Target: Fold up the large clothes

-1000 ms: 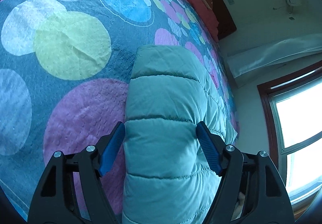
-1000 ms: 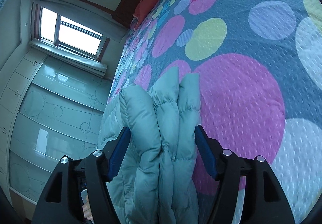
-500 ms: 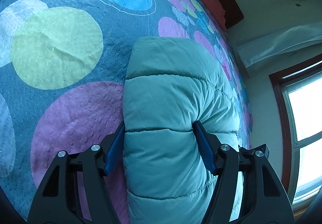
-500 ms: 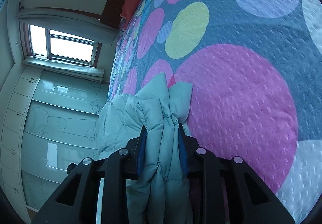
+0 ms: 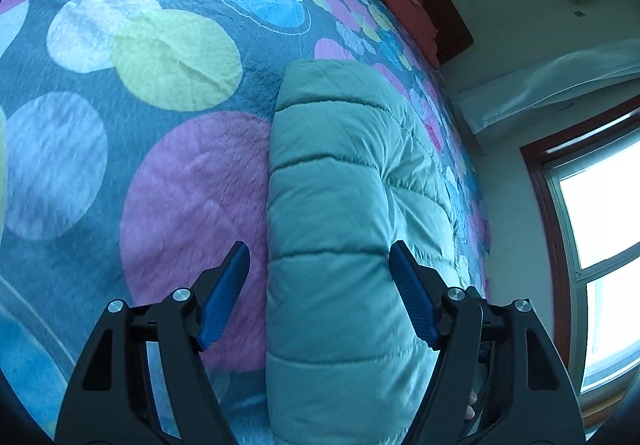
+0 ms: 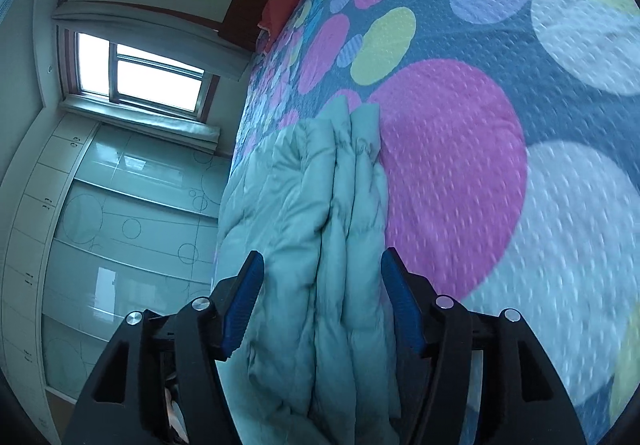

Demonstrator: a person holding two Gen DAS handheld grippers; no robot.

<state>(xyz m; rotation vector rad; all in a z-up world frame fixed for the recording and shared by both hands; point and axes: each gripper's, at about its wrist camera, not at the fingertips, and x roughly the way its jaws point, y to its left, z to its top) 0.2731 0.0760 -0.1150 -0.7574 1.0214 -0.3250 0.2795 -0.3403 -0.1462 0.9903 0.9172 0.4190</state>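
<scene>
Wardrobe (image 6: 120, 225) only behind right gripper (image 6: 320, 269)

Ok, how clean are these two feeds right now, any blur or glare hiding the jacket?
Left wrist view: the puffer jacket is sharp; the bedspread smears at the left edge, and the window is blown out white. Right wrist view: the jacket folds read clearly; the bedspread at right is motion-blurred. Both views show fisheye bending.
</scene>
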